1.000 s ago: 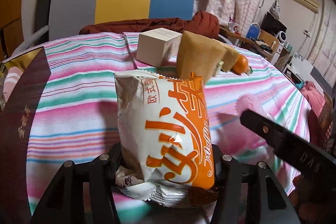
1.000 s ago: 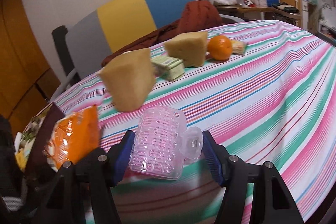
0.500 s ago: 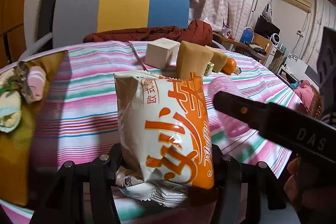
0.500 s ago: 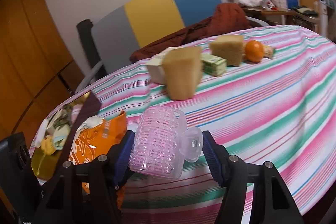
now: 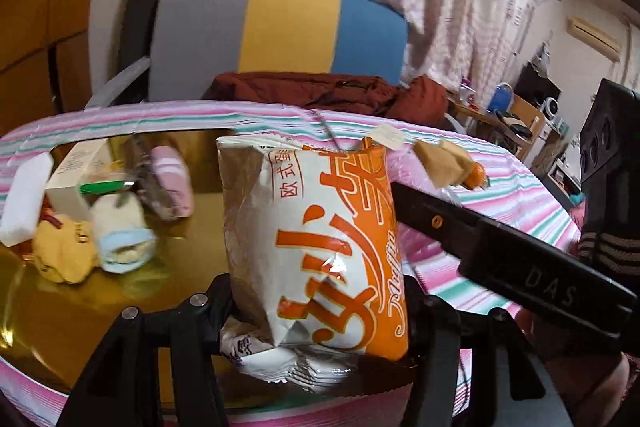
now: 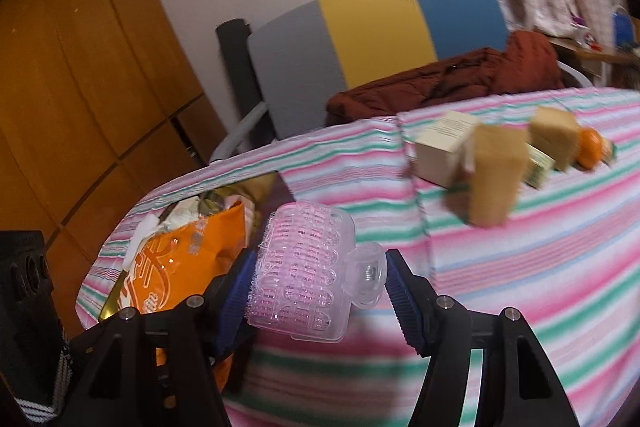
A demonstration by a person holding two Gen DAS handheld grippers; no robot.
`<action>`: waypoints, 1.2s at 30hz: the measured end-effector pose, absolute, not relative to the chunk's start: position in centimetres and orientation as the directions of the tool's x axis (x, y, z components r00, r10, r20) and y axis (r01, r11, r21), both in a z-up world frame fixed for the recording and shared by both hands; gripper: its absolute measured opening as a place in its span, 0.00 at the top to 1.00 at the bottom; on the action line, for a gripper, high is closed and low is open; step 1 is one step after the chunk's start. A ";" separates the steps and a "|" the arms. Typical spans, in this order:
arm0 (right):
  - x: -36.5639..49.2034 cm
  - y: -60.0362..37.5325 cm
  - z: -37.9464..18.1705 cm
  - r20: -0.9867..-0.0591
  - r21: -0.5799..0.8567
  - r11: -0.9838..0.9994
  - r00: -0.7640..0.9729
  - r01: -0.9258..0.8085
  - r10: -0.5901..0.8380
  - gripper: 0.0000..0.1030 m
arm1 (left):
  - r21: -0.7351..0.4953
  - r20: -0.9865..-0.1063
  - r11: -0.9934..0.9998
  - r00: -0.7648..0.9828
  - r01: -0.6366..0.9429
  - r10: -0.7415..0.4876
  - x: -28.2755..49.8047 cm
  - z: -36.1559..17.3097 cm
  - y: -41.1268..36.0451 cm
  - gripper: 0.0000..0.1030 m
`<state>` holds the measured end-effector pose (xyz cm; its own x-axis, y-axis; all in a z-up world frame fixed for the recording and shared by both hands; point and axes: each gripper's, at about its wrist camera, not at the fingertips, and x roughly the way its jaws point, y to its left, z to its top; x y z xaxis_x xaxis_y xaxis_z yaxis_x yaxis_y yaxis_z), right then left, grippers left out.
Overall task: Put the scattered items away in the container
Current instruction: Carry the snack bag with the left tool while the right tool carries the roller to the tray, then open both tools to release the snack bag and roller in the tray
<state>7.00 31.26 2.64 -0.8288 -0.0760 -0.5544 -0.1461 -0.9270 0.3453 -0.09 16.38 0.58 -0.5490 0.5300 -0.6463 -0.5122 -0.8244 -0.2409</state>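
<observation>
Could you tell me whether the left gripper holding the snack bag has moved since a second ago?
Yes. The left gripper with the snack bag has travelled left, now over the gold container.

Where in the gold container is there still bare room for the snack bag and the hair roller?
Bare gold floor lies ahead of the left gripper, beside the rolled socks. The far left corner is crowded with boxes and socks.

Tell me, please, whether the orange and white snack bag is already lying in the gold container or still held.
Still held: the snack bag stands upright, clamped in the left gripper, above the gold container, not lying inside.
</observation>
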 end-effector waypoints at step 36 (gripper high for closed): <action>-4.0 17.9 -0.4 -0.701 0.401 -0.912 -0.615 0.079 -0.362 0.36 | -0.222 -0.815 -0.970 -0.565 0.095 0.131 -6.2 -3.8 -3.2 0.34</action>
<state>-3.98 17.88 -0.39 -0.6150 -0.3615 -0.7008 0.0790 -0.9125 0.4014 -6.24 -3.21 -3.79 -0.5647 0.1307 -0.8149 0.0953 -0.9705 -0.2216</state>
